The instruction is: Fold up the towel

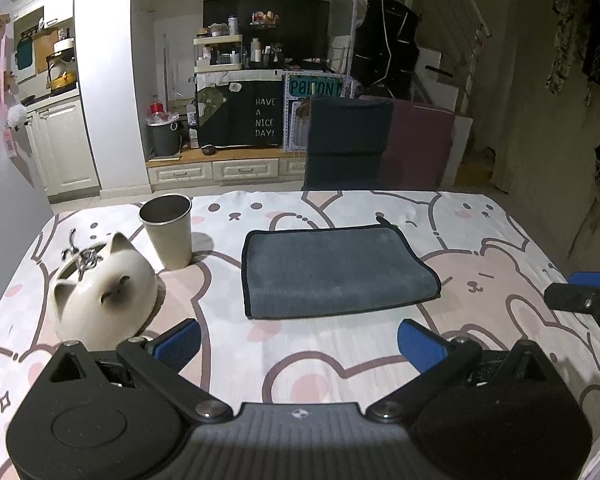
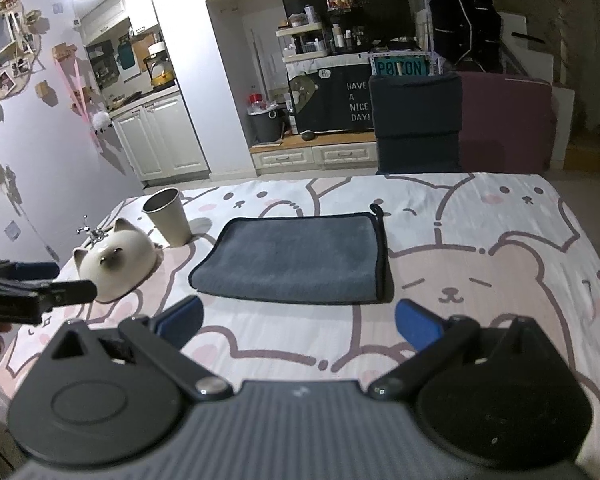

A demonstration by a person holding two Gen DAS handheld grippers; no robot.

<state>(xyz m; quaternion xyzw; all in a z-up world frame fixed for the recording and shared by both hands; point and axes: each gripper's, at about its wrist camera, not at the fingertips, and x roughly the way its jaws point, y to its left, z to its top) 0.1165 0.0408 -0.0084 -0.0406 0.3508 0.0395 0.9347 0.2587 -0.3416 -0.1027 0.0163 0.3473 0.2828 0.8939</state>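
Folded grey microfibre towel w/ black trim point(image 1: 337, 272) lies flat just ahead of left gripper point(image 1: 299, 344) & right gripper point(image 2: 299, 322), both spread wide, holding nothing.

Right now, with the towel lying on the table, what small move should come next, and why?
Probably bring both open grippers, left gripper and right gripper, forward to the near edge of the grey towel. It lies folded once, and neither gripper touches it, so another fold seems to need a grasp first.
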